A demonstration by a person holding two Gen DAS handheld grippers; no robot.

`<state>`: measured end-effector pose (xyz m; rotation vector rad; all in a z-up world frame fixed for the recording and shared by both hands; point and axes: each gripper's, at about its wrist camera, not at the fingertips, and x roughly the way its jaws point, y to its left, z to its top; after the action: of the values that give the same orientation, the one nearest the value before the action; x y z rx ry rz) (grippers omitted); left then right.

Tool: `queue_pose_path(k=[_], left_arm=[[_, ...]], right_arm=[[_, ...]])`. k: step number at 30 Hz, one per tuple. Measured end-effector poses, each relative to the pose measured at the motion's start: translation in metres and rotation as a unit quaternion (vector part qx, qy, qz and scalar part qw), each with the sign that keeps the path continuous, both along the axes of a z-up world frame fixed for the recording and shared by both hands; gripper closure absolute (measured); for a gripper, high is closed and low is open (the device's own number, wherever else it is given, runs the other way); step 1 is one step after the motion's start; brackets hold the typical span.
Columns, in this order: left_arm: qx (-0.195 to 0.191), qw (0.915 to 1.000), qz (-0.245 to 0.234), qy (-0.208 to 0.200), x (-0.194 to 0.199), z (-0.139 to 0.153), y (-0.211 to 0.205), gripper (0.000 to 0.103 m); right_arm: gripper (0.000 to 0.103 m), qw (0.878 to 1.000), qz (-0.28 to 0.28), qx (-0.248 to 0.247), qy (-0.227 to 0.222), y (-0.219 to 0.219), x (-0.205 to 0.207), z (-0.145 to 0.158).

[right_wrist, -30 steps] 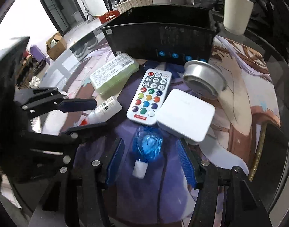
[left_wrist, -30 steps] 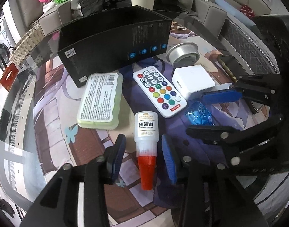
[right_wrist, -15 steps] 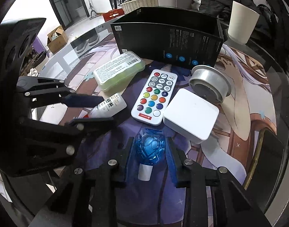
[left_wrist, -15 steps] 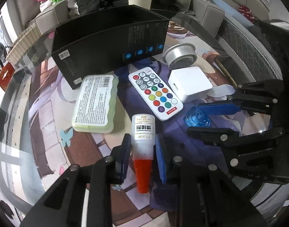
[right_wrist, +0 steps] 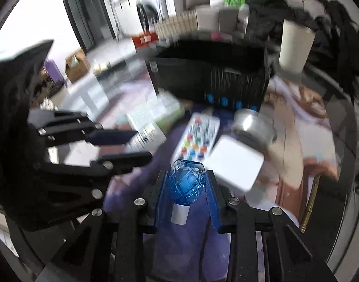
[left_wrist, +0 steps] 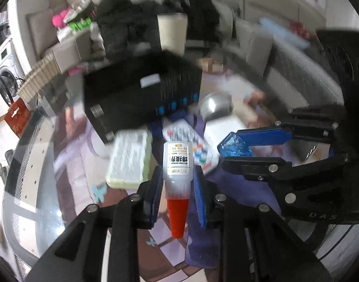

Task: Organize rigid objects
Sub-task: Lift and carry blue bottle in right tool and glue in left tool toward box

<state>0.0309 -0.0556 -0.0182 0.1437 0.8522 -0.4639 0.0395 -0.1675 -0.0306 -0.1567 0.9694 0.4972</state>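
Left gripper clamps a white, red-capped plastic glue bottle, right gripper clamps a faceted blue translucent bottle, both clear of the table; smooth round bodies may slip before the black open box.

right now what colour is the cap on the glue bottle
Red-orange, on the glue bottle; clearest in the left wrist view.

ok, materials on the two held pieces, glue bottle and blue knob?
Glue bottle: translucent white plastic with a matte look, printed label, opaque red cap.
Blue knob: clear blue faceted body, glossy highlights; acrylic or glass, can't tell. Its white stem looks like plastic.
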Motion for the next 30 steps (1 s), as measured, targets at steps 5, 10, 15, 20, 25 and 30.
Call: queue_pose_path(k=[5,10,15,20,25,30], left_arm=[[-0.039,0.9933,0.013,-0.108,-0.019,0.039,0.015,0.079],[-0.068,0.9765,0.037,-0.201,-0.037,0.066,0.034,0.079],[-0.084,0.9689,0.046,-0.228,-0.045,0.075,0.048,0.079],[-0.089,0.9641,0.052,-0.245,-0.047,0.081,0.053,0.079],[-0.098,0.9654,0.062,-0.234,-0.035,0.084,0.056,0.079],[-0.105,0.9627,0.078,-0.237,-0.016,0.091,0.053,0.079]], right_arm=[[0.072,0.990,-0.010,0.039,-0.139,-0.006,-0.023,0.044],[0.072,0.961,-0.038,0.061,-0.267,-0.017,-0.053,0.080],[0.072,0.957,-0.054,0.069,-0.278,-0.019,-0.056,0.087],[0.072,0.958,-0.065,0.078,-0.267,-0.021,-0.053,0.087],[0.072,0.955,-0.060,0.084,-0.278,-0.015,-0.053,0.093],[0.072,0.954,-0.053,0.091,-0.281,-0.002,-0.041,0.102]])
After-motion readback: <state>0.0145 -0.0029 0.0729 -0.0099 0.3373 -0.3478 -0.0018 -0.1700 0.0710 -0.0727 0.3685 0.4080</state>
